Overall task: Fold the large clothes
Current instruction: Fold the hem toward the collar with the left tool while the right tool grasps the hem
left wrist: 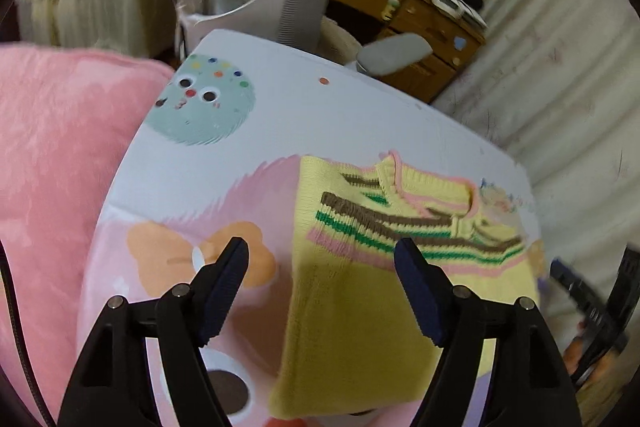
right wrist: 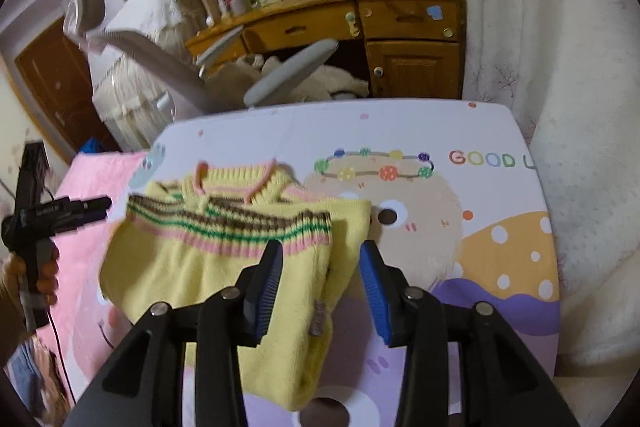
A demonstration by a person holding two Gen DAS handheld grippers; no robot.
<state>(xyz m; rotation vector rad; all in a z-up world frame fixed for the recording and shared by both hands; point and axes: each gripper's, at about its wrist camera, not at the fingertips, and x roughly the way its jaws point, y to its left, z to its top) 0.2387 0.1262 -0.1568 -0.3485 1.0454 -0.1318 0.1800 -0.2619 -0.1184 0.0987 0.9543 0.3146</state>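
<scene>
A yellow knit sweater (left wrist: pixel 352 307) with brown, green and pink stripes lies folded on the cartoon-printed surface (left wrist: pixel 280 115), its striped hem doubled up near the pink-edged collar. My left gripper (left wrist: pixel 320 247) hovers open over the sweater's left edge, and its pads do not press on the fabric. In the right wrist view the sweater (right wrist: pixel 192 267) fills the lower left. My right gripper (right wrist: pixel 321 247) stands open above its right folded edge, holding nothing. The left gripper (right wrist: pixel 60 211) also shows at the far left of that view, in a person's hand (right wrist: pixel 44 275).
A pink pillow (left wrist: pixel 60 167) lies against the surface's left side. Beyond the far edge stand a white office chair (right wrist: pixel 160 67) and a cluttered wooden desk (right wrist: pixel 400 39). Pale bedding (right wrist: pixel 568 87) rises along the right. The printed surface (right wrist: pixel 500 247) is bare right of the sweater.
</scene>
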